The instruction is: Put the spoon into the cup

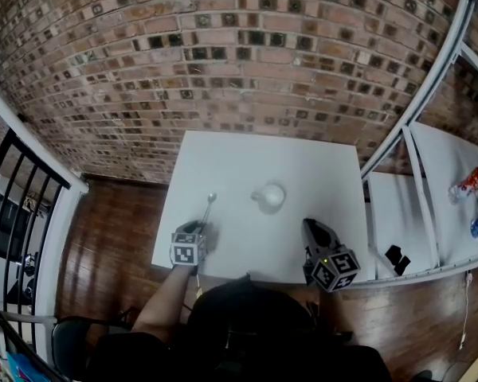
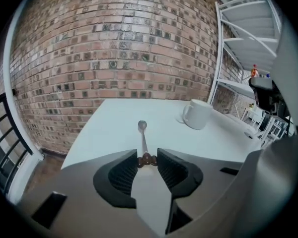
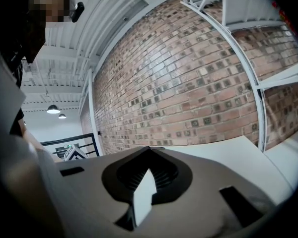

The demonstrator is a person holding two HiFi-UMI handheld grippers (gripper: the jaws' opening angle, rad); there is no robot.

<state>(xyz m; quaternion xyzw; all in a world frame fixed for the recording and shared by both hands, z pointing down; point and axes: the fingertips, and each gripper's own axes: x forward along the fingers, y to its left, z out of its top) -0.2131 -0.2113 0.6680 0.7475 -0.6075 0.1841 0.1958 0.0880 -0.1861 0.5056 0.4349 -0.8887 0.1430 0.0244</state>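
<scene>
Between the 2 ribbed pads point(image 2: 123, 174) of the left hand-held gripper point(image 2: 147, 160), the spoon point(image 2: 142, 139) was clamped by the brown, beaded end of its handle. Its thin metal stem ran straight out from the jaws, and its small bowl pointed away from the person, toward the far side of the bench point(image 2: 109, 125). Whether the bowl touched the white top could not be told. The spoon was outside the cup point(image 2: 197, 114), which stood upright on the bench ahead and to the right of the spoon's bowl, apart from it. The cup was white, with its handle turned to the left in the head view. A bare forearm point(image 1: 169, 301) reached forward to the left hand-held gripper at the bench's near edge.

On the near right part of the bench, the right hand-held gripper point(image 3: 149, 151) had its jaws together with nothing between them. It aimed roughly level toward the brick wall point(image 1: 223, 54) and sat apart from the cup. White shelving point(image 1: 430, 78) stood to the right of the bench, with 2 bottles point(image 1: 472, 183) on it. The floor point(image 1: 111, 237) was dark wood.
</scene>
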